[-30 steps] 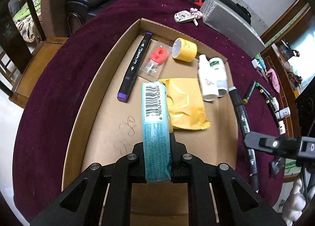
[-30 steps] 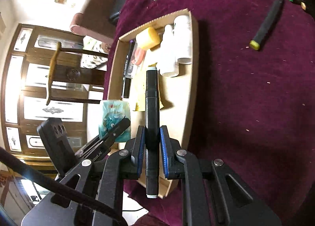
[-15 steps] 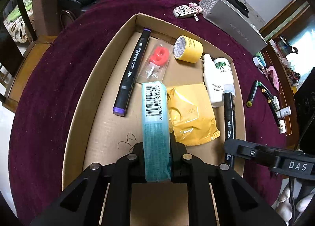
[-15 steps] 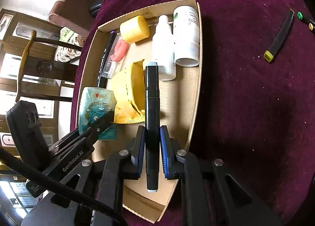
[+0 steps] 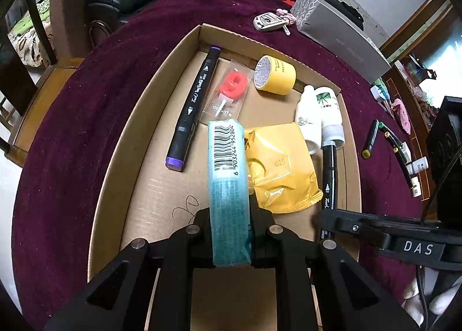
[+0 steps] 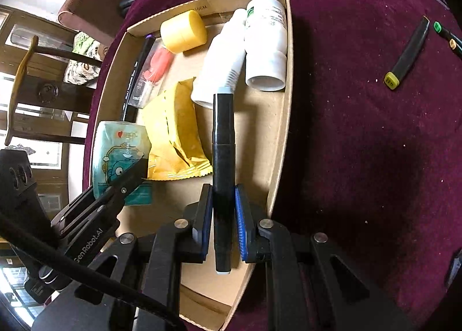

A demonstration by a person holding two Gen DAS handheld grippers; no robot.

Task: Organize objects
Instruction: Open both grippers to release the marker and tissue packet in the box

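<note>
Since a second earlier, the right gripper (image 6: pixel 223 209) had carried its black marker (image 6: pixel 223 140) from over the tray's right wall to a spot inside the cardboard tray (image 6: pixel 278 140), and the marker's far tip now sat right at the mouths of the two white bottles (image 6: pixel 264 42); whether it touched them could not be told. Its blue pads were clamped on the marker's barrel, the near end sticking out behind the jaws. Left of that marker lay a yellow foil packet (image 6: pixel 173 134), and beyond the packet a yellow tape roll (image 6: pixel 183 31) near the tray's far wall.

Meanwhile the left gripper (image 5: pixel 230 227) had hardly shifted. It was closed on a teal tissue pack (image 5: pixel 228 181), held on edge with the barcode facing up, over the tray floor. Whether the pack's lower edge met the cardboard could not be told. Ahead and to the left of this gripper lay a purple-capped marker (image 5: pixel 195 106) along the tray's left wall, with a clear sachet holding a red part (image 5: pixel 228 91) just beside it. Directly right of the pack was the foil packet (image 5: pixel 278 166).

Outside the tray, on the maroon tablecloth (image 6: pixel 361 117) to the right of the right gripper, lay a yellow-capped marker (image 6: pixel 408 55) and more markers further right. Beyond the tray's far wall sat a car key (image 5: pixel 270 22) and a grey box (image 5: pixel 340 42).
</note>
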